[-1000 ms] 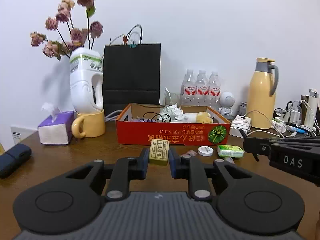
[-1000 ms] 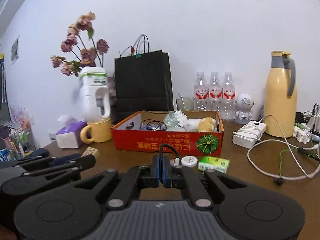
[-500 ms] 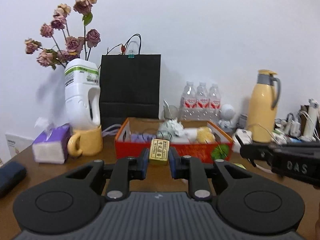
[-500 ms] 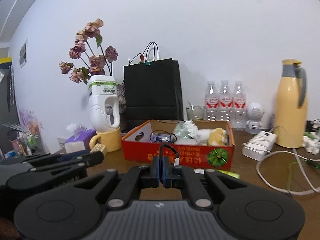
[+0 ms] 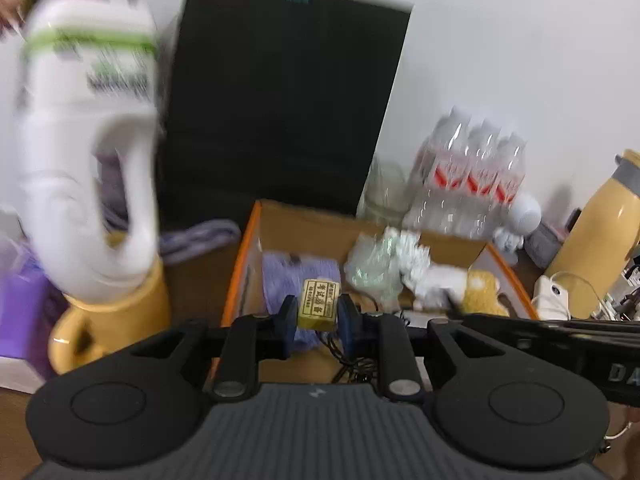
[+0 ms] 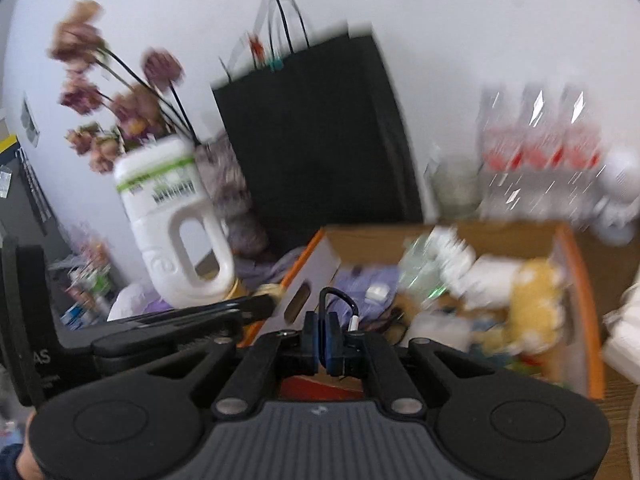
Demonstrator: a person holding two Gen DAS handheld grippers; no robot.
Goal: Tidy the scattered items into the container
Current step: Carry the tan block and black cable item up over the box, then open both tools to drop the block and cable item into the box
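White wall fills the background behind your cluttered wooden desk (image 6: 616, 420), and both views are smeared by blur. Nearest you, your left gripper (image 5: 318, 312) clamps a small yellow block (image 5: 319, 309) with printed characters you cannot read, held over the near edge of the orange cardboard box (image 5: 240, 264). Your right gripper (image 6: 325, 334) is pinched fully together on a thin black cable (image 6: 338, 300) that loops above the pads, also over the box. Inside lie purple cloth (image 5: 296, 276), crumpled wrapping and a yellow plush, all hard to make out. Beyond stand a white jug (image 5: 86, 160), its top cut off, a black paper bag (image 5: 280, 100) and blurred water bottles (image 5: 476, 172).
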